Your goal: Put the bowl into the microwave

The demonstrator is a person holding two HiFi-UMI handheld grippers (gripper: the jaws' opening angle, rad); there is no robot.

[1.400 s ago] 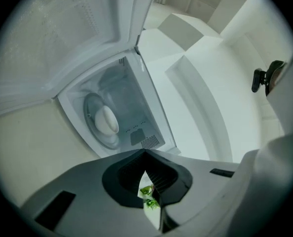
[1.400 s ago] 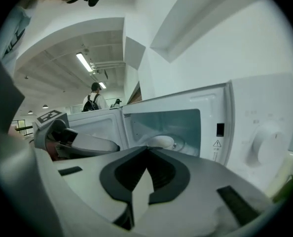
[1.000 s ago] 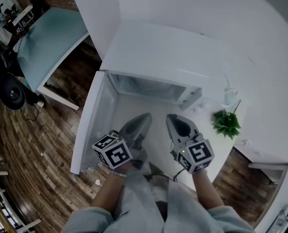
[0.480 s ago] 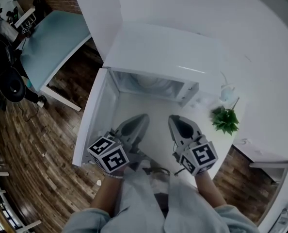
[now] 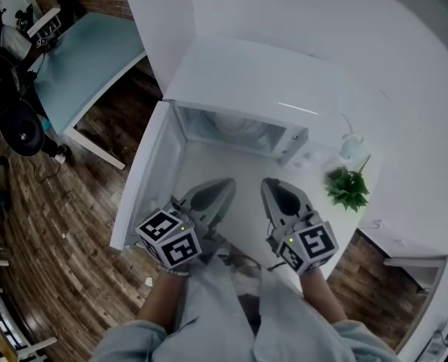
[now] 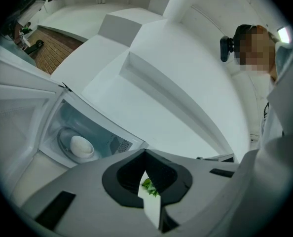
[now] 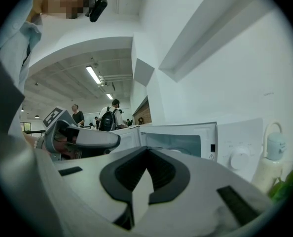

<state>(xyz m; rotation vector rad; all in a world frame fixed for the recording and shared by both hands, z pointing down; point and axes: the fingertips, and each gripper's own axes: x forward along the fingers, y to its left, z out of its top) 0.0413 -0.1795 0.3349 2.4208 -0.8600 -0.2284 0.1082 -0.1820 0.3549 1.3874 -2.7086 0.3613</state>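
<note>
White bowl (image 6: 81, 146) inside microwave (image 6: 82, 121), clearest in left gripper view; all fingers (image 6: 82, 186) together, empty.

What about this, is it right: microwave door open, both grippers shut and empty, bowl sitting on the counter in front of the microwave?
No: the bowl sits inside the microwave, not on the counter; the left gripper view shows it. The door is open, and the left gripper and right gripper are shut and empty.
</note>
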